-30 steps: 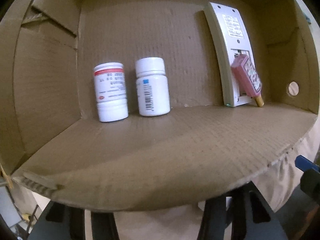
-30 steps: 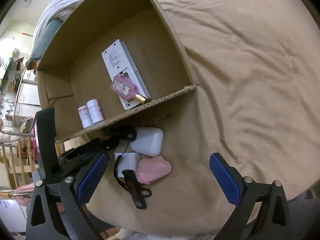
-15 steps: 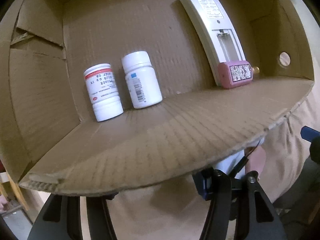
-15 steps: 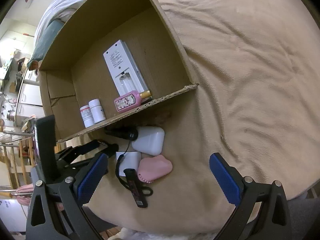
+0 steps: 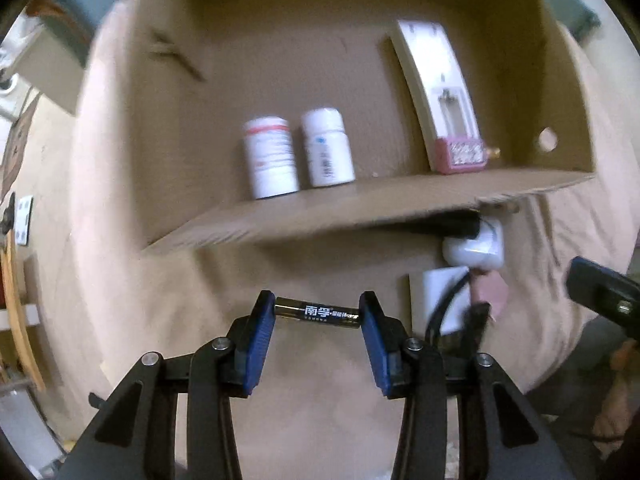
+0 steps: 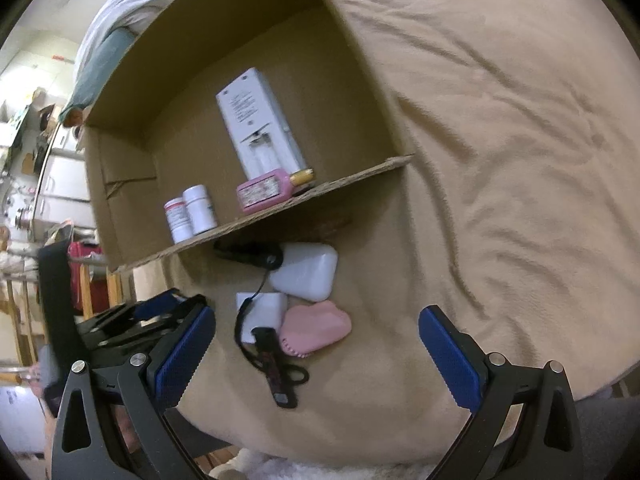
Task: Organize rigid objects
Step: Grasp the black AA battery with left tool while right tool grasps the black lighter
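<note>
My left gripper (image 5: 318, 314) is shut on a black AA battery (image 5: 318, 312), held crosswise between the blue pads below the cardboard box (image 5: 360, 208). Inside the box stand two white pill bottles (image 5: 298, 156), a white remote (image 5: 436, 88) with its battery bay uncovered, and a pink perfume bottle (image 5: 460, 156) lying at its foot. My right gripper (image 6: 316, 344) is open and empty above the bed. In its view, a white case (image 6: 304, 272), a pink comb-like piece (image 6: 314, 328), a white block (image 6: 260, 312) and a black corded tool (image 6: 276, 368) lie in front of the box (image 6: 280, 216).
A tan blanket (image 6: 500, 160) covers the bed on which the box lies on its side. The left gripper's body (image 6: 120, 320) shows at the left of the right wrist view. Furniture and room clutter lie beyond the bed's left edge.
My left gripper has pulled back out of the box and lower, and the battery between its pads now shows. The pink perfume bottle fell from leaning on the remote to lying flat.
</note>
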Demonstrator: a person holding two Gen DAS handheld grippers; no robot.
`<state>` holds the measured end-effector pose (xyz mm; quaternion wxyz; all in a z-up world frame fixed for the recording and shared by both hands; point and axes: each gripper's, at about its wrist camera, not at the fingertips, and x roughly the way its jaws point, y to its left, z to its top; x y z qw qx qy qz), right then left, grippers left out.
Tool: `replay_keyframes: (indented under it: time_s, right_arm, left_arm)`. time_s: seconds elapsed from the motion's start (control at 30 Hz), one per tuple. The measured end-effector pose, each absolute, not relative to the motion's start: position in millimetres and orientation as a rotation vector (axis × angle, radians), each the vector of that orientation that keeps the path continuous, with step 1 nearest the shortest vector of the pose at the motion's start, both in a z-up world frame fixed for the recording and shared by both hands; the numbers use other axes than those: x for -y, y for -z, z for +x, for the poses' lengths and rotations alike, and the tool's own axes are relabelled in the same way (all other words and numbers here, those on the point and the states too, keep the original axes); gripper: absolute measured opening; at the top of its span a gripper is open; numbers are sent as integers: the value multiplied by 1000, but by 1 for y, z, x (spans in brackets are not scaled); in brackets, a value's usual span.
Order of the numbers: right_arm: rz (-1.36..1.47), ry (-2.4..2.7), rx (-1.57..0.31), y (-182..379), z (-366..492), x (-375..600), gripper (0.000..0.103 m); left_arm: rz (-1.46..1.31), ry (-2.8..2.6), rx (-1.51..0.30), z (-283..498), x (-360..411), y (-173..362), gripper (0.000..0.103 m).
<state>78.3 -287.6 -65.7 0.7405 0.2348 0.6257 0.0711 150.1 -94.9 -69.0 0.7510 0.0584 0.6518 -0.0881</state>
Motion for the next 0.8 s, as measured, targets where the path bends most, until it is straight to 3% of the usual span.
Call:
replay_keyframes:
  time_s: [0.1,0.13,0.17,0.27,0.37,0.63,0.7,0.8]
  right_arm:
    - [514,-229,-1368,62,73,278,103]
    - [508,-247,-1370,61,72,275,92]
    - [495,-261,-1376,62,70,271,72]
    - [468,-285,-1422,71,65,261,46]
    - [416,-320,-1457,79,62,246,38]
    - [292,-315,-1512,103,56,197,37]
    - [279,-293,-1513,109,55,189,22]
    - [247,-294,-1485,105,52,184,21]
  left_arm:
    - [68,156,-1391,127,74,52,40]
    - [53,144,-1384,123,69,50,39]
    - [33,124,-1369,113,60,49,39]
    - [-17,97,-1351,103,42,52,39]
    - [-62,87,-1352,97,25,57,39]
    - [-61,96,-1345,95,24,60,39]
    - [-48,101,-1346,94,24,59,40]
    - [-35,95,-1345,94,25,59,39]
